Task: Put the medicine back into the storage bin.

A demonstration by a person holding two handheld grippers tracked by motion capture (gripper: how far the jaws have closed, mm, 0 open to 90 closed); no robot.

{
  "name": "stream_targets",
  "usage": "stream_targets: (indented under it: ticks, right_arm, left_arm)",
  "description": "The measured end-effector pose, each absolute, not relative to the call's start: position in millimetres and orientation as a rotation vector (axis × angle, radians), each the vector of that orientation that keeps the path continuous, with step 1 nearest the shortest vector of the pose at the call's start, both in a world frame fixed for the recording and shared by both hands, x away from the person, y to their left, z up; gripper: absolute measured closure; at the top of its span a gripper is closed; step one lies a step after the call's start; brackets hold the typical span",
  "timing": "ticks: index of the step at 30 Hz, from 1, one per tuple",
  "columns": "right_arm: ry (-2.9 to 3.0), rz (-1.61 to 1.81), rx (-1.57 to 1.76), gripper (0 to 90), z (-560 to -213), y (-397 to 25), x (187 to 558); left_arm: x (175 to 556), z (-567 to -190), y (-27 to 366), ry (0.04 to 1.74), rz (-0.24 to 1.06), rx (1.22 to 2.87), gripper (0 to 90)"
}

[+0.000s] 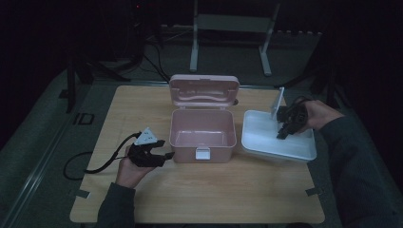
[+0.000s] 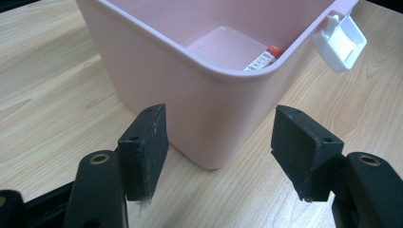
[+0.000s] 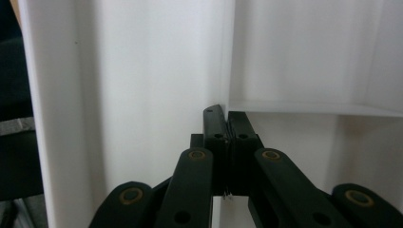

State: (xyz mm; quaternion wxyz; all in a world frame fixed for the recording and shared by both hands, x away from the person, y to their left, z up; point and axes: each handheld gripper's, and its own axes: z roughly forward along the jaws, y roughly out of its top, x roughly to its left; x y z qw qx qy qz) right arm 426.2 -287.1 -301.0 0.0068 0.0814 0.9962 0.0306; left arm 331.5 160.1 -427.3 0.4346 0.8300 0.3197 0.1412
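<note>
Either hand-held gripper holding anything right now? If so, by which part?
The left hand-held gripper is open and holds nothing; it faces a corner of the pink box. The right hand-held gripper is shut inside the white bin; whether it pinches anything cannot be told.

The bench (image 1: 199, 190) is light wood-grain laminate with a smooth, faintly satin surface. The pink storage box (image 2: 190, 99) is smooth moulded plastic with a soft sheen; its latch (image 2: 340, 42) is glossy white plastic. The white bin (image 1: 266, 145) is smooth plastic. The left claw (image 2: 221, 152) carries matt black, slightly rough pads.
</note>
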Motion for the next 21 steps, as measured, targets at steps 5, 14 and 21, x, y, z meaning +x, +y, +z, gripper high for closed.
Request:
stream_targets:
  ticks: [5,14,21]
  right_arm:
    - [3.113,0.152,0.178,89.5,-294,-259,429]
    - [3.118,0.218,0.031,89.5,-296,-190,440]
    - [3.115,0.247,-0.047,89.5,-293,-146,442]
  left_arm:
    - [331,-426,161,0.798,0.359,2.059,37.0]
    - [330,-425,164,0.805,0.364,2.048,37.0]
    - [330,-425,165,0.803,0.364,2.043,37.1]
